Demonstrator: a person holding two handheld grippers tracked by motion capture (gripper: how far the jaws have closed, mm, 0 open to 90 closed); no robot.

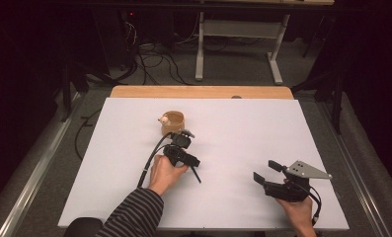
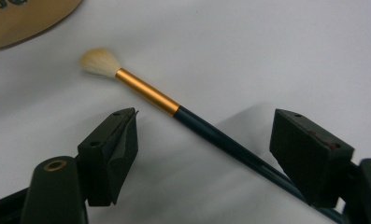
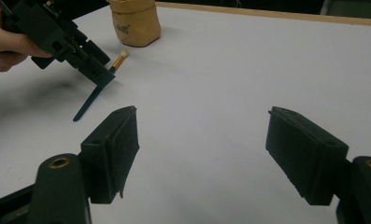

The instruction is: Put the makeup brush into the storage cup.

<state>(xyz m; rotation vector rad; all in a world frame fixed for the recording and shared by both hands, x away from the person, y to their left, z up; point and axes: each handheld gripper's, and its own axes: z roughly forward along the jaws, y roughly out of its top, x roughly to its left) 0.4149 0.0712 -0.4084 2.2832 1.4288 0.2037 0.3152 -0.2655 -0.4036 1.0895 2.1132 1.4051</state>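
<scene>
While left gripper (image 2: 204, 154) hovers wide open over the brush (image 2: 174, 108) lying near the tan pouch (image 1: 173, 122), nothing's grasped yet; right gripper (image 3: 202, 156) idles wide, near-right.

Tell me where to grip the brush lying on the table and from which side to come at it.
Grip the brush on its dark handle just below the gold ferrule, coming straight down from above. It lies flat on the white table, and the left gripper already straddles that handle with open jaws. The bristles are soft and the tail end tapers thin.
</scene>
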